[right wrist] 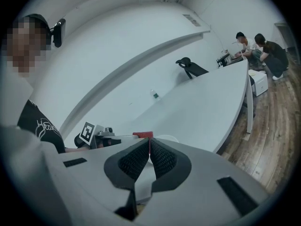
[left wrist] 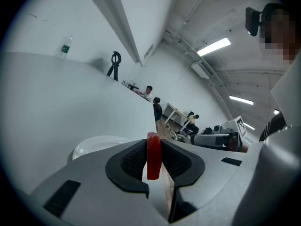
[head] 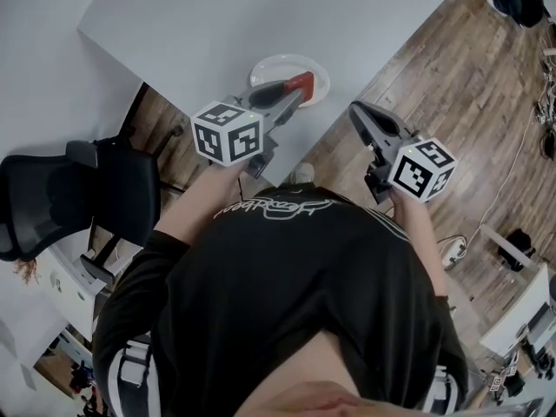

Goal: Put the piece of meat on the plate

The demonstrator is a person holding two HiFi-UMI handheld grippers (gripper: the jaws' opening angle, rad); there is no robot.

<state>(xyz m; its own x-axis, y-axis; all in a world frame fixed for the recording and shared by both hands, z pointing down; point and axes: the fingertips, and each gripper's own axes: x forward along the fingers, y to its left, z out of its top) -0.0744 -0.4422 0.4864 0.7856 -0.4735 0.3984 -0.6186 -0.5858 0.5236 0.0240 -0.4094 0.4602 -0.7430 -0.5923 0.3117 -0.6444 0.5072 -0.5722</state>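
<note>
A flat red piece of meat (left wrist: 153, 155) stands on edge between the black pads of my left gripper (left wrist: 153, 160), which is shut on it. In the head view the meat (head: 301, 82) hangs over the near part of the white plate (head: 280, 66), at the table's near edge. The plate's rim (left wrist: 96, 143) shows just beyond the left jaws. My right gripper (head: 359, 111) hovers off the table's edge over the wooden floor, right of the plate, its pads (right wrist: 161, 156) pressed together with nothing between them. From the right gripper view the meat (right wrist: 142, 134) and left gripper show ahead.
The long white table (head: 217, 24) runs away from me. A black office chair (head: 78, 194) stands at my left. A water bottle (left wrist: 65, 46) and a black clamp-like tool (left wrist: 114, 64) sit far along the table. Several people (right wrist: 256, 46) are at desks beyond.
</note>
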